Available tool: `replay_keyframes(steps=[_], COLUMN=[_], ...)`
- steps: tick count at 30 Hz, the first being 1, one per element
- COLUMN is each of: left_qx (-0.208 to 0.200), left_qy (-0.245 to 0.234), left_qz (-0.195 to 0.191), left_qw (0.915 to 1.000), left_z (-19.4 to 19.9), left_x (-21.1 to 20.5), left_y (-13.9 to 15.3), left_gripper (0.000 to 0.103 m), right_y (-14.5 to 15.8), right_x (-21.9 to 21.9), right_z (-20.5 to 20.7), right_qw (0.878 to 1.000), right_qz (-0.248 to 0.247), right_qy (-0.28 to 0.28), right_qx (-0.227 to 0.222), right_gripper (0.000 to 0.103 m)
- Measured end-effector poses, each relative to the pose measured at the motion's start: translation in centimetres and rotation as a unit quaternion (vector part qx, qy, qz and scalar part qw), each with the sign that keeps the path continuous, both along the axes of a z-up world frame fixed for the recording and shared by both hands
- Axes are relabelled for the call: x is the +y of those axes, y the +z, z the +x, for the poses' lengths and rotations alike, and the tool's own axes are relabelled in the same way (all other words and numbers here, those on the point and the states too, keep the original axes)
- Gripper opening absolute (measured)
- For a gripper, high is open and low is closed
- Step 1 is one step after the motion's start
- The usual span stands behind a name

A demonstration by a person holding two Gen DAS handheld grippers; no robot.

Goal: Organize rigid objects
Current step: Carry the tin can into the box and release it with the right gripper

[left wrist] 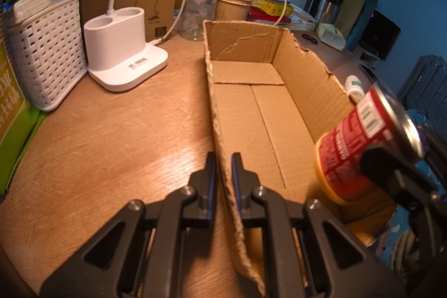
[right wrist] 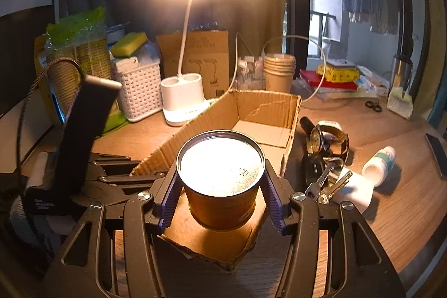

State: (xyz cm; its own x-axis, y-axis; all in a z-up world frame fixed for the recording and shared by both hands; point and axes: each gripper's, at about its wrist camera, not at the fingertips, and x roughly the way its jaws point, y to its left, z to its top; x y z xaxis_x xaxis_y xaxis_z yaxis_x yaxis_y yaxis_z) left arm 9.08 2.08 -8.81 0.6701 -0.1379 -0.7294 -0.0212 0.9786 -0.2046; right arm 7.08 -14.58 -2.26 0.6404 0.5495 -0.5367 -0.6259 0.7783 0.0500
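**Reader:** Left wrist view first, please. What shows?

**Describer:** Cardboard box (left wrist: 251, 108), open-topped and empty inside, sits on a wooden surface (left wrist: 111, 144). The left claw (left wrist: 223, 166) is clamped together on the box's torn near wall, pinning it. At the right edge, a red-labelled can (left wrist: 352, 147) hangs tilted over the box, gripped near its dark top rim by the right claw (left wrist: 396, 164).

**Reader:** And the right wrist view?

**Describer:** The right claw (right wrist: 220, 194) is closed on the can (right wrist: 220, 180), ribbed pads pressing its two opposite sides just under the rim. The can is above the box's (right wrist: 265, 108) near end; I cannot tell whether it touches the floor. Keys (right wrist: 327, 183), a watch (right wrist: 329, 138) and a small bottle (right wrist: 381, 165) lie outside, to the right.

**Reader:** How will the can handle?

**Describer:** Likely rigid, fairly heavy, with smooth metal that could slip. Gripping across its straight sides seems right; the thin box wall probably bends easily.
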Motion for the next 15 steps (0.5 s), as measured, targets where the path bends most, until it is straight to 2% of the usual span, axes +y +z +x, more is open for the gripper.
replay_keyframes(steps=[6,15], left_qx=[0.0,0.0], left_qy=[0.0,0.001], left_qz=[0.0,0.0], left_qw=[1.0,1.0], left_z=[0.0,0.0], left_x=[0.0,0.0], left_y=[0.0,0.0], left_gripper=[0.011,0.011], right_y=[-1.0,-1.2], right_x=[0.6,0.9], right_z=[0.6,0.3], right_qw=[1.0,0.999], right_qz=[-0.017,-0.032], right_qy=[0.003,0.01], right_qx=[0.019,0.016], right_gripper=[0.057,0.057])
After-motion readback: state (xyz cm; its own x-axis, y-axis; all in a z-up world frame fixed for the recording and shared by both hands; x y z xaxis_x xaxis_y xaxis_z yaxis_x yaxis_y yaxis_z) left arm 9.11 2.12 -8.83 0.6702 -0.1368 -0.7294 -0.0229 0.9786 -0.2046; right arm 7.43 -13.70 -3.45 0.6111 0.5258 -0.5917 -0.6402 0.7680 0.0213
